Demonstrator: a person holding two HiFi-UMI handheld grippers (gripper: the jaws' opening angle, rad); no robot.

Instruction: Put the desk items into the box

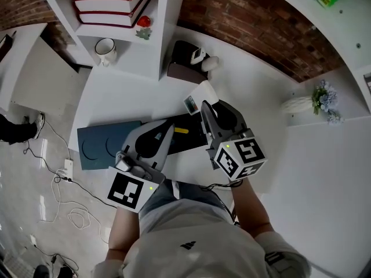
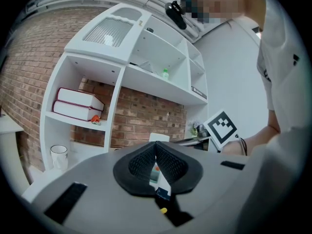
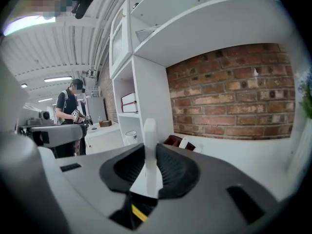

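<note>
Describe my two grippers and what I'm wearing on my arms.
Both the left gripper and right gripper have smooth grey shells with black ribbed pads. Each carries a white cube printed with black square markers and a green light. A thin black cable loops by the right one. The shirt is white, short-sleeved.

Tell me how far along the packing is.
Done: a yellow item seems to lie in the black box. In hand: the right tool clamps a flat white item; the left tool is shut, empty. Left: a small card and dark items near the shelf unit.
</note>
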